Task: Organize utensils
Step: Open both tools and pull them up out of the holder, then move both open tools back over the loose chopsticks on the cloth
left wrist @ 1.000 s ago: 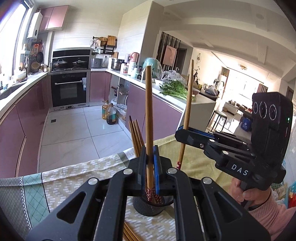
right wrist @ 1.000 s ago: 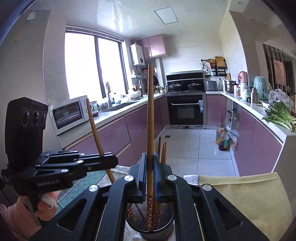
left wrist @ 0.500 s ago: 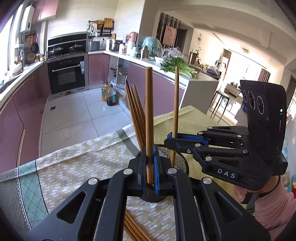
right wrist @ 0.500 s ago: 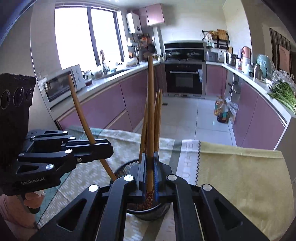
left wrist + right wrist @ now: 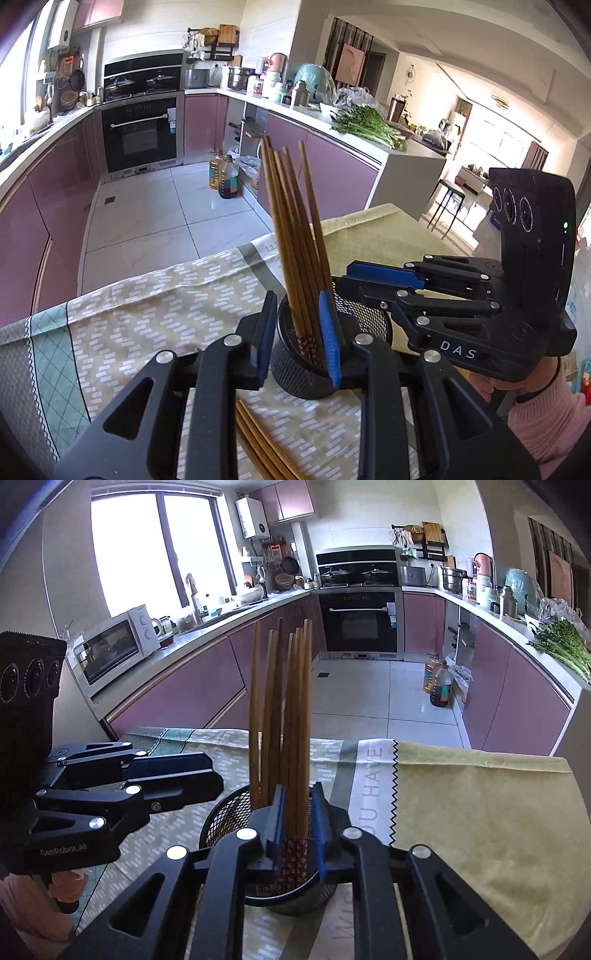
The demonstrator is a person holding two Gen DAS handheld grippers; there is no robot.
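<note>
A black mesh holder [image 5: 306, 373] stands on the cloth-covered table, also in the right wrist view [image 5: 225, 819]. Several brown chopsticks [image 5: 295, 236] stand in it, leaning [image 5: 291, 716]. My left gripper [image 5: 297, 339] is open, its jaws on either side of the holder's rim, holding nothing. My right gripper [image 5: 299, 834] is open just above the holder with the chopsticks between its jaws, untouched. More chopsticks [image 5: 258, 446] lie on the cloth under my left gripper. Each gripper shows in the other's view [image 5: 384, 275] [image 5: 177, 775].
The table carries a patterned green cloth [image 5: 155, 325] and a yellow cloth [image 5: 480, 819]. Beyond its far edge is the kitchen floor [image 5: 155, 218], purple cabinets and an oven [image 5: 358, 624]. Greens [image 5: 365, 125] lie on the counter.
Both grippers have opened and let go of their chopsticks, which now stand in the holder with the others. Both grippers have lowered toward the holder.
</note>
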